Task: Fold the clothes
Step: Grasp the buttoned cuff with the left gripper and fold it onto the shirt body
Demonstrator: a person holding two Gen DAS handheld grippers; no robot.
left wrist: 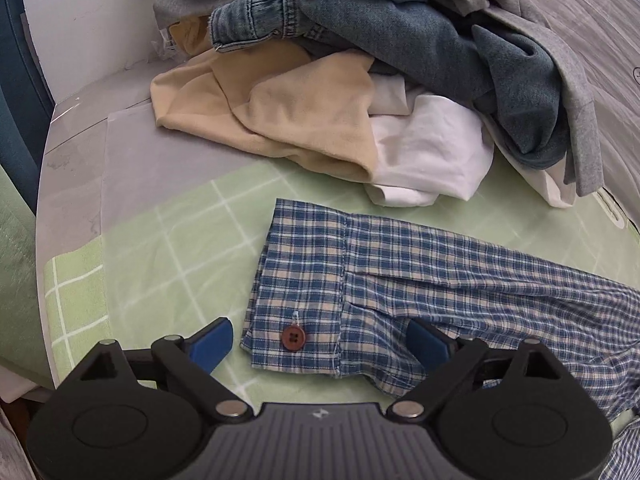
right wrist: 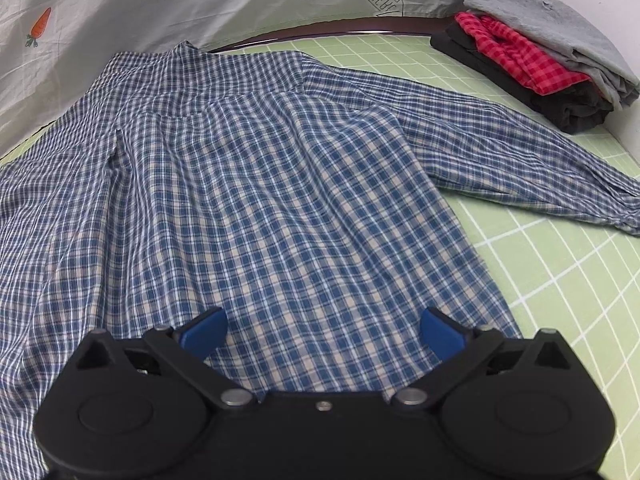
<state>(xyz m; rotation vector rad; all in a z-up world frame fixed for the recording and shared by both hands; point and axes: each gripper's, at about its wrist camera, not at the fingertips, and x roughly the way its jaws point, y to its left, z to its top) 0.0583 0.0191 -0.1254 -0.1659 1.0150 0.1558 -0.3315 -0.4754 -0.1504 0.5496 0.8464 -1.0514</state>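
A blue and cream plaid shirt [right wrist: 256, 184] lies spread back-up on the green grid mat [right wrist: 560, 280], collar at the far side, one sleeve stretched to the right. In the left wrist view its other sleeve [left wrist: 460, 280] lies flat, with the cuff [left wrist: 300, 284] and a brown button [left wrist: 293, 339] between my fingers. My left gripper [left wrist: 320, 344] is open just above the cuff. My right gripper [right wrist: 322, 334] is open above the shirt's lower back, holding nothing.
A heap of unfolded clothes [left wrist: 400, 80] (denim, beige, white, grey) lies beyond the cuff. A folded stack [right wrist: 540, 60] of grey, red-check and black items sits at the mat's far right. A grey sheet with a carrot print [right wrist: 39, 28] lies behind the shirt.
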